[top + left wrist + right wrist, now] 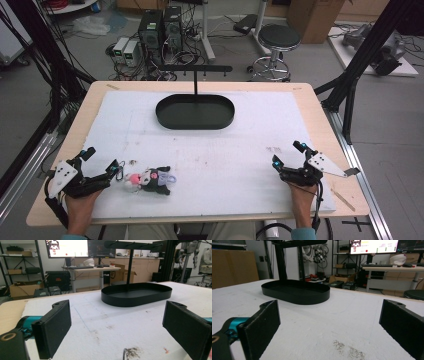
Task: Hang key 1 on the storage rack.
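A small plush toy (150, 180), black, white and pink, lies on the white mat near the front left, with a clip (120, 171) at its left end. My left gripper (102, 159) rests just left of it, open, with nothing between its jaws. In the left gripper view the left gripper (117, 315) faces a black oval tray (135, 301), and a metal ring (125, 354) shows at the bottom edge. My right gripper (287, 154) sits open at the front right. In the right gripper view the right gripper (329, 312) has only bare mat between its jaws.
The black oval tray (231, 107) stands at the back centre of the mat, with a T-shaped stand (196, 80) rising from it. Grey smudges (272, 149) mark the mat near the right gripper. Black frame posts (360, 55) flank the table; a stool (277, 37) and computers (160, 27) stand beyond.
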`<state>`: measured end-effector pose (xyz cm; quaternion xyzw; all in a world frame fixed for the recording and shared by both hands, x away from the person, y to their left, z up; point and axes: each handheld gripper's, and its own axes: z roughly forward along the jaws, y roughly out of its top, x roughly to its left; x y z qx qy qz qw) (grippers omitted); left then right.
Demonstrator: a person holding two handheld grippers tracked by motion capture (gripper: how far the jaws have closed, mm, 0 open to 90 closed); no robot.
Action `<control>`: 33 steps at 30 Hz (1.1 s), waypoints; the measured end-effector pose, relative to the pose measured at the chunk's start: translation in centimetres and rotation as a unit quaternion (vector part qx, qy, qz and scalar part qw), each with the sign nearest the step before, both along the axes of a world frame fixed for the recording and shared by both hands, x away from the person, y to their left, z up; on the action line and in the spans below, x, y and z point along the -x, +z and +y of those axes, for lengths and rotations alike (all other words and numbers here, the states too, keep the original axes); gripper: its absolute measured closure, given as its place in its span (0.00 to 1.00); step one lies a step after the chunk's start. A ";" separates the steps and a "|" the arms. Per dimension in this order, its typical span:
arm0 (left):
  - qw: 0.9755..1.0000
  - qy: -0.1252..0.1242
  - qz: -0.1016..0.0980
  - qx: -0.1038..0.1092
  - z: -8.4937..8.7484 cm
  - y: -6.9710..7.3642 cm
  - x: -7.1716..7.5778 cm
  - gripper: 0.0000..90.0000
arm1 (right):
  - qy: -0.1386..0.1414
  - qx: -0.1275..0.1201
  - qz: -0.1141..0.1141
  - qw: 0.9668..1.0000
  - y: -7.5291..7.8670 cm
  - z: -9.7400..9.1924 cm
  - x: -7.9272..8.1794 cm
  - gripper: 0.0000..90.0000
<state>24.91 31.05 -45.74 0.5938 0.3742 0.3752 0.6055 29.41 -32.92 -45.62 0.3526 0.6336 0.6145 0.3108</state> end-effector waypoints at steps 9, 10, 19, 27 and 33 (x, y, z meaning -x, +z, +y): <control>1.000 0.001 -0.004 -0.002 0.0 0.0 0.1 0.10 | -0.001 0.001 -0.002 1.000 0.0 -0.1 -0.1 0.03; 1.000 0.000 -0.002 -0.002 0.0 0.0 0.0 0.10 | 0.000 0.000 0.001 1.000 0.0 0.0 0.0 0.03; 1.000 -0.006 -0.002 -0.006 0.0 0.1 0.0 0.10 | 0.000 0.002 0.001 1.000 0.0 0.0 0.0 0.03; 0.999 -0.044 0.001 -0.027 -0.2 2.0 -0.1 0.09 | 0.001 0.004 -0.002 1.000 0.0 0.0 -0.1 0.03; 0.991 -0.109 0.027 -0.075 -1.0 5.4 -0.5 0.09 | 0.001 0.005 -0.003 1.000 0.0 0.0 -0.1 0.03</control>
